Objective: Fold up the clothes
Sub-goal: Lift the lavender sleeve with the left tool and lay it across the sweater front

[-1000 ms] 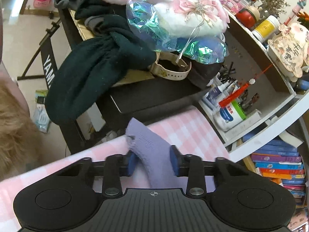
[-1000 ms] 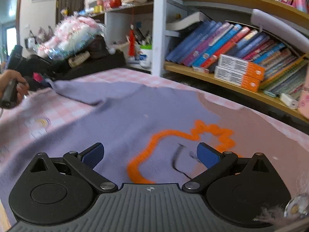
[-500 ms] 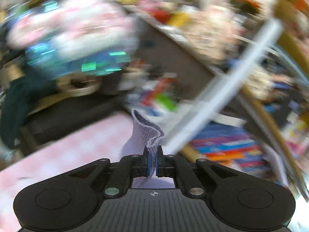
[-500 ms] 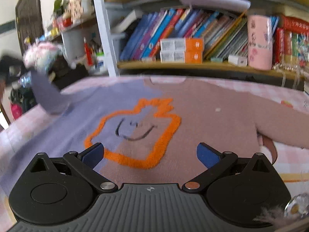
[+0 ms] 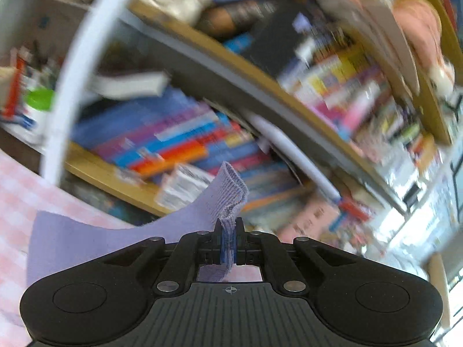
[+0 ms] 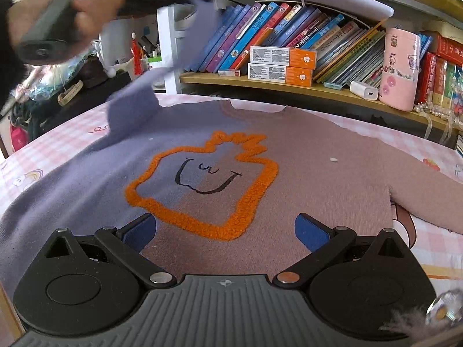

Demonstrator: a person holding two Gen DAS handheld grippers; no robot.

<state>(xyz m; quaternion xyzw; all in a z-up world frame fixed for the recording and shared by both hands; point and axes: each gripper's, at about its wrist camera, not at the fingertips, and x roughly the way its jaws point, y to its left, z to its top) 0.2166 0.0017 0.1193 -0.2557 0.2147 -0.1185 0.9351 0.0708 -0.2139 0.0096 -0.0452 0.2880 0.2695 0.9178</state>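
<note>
In the left wrist view, the left gripper [image 5: 228,244] is clamped on the cuff [image 5: 231,190] of the lilac sleeve, lifted above the bed. In the right wrist view, the right gripper [image 6: 225,228] hangs with jaws apart over the sweater [image 6: 303,167], spread flat near the bed's far edge; the sleeve [image 6: 162,81] should be laid straight across the chest without twisting.

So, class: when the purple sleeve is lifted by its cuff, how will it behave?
Probably floppy: the purple sleeve sags from the left tool to the sweater. Likely light, since a small pinch holds it. The ribbed cuff seems unlikely to slip.
</note>
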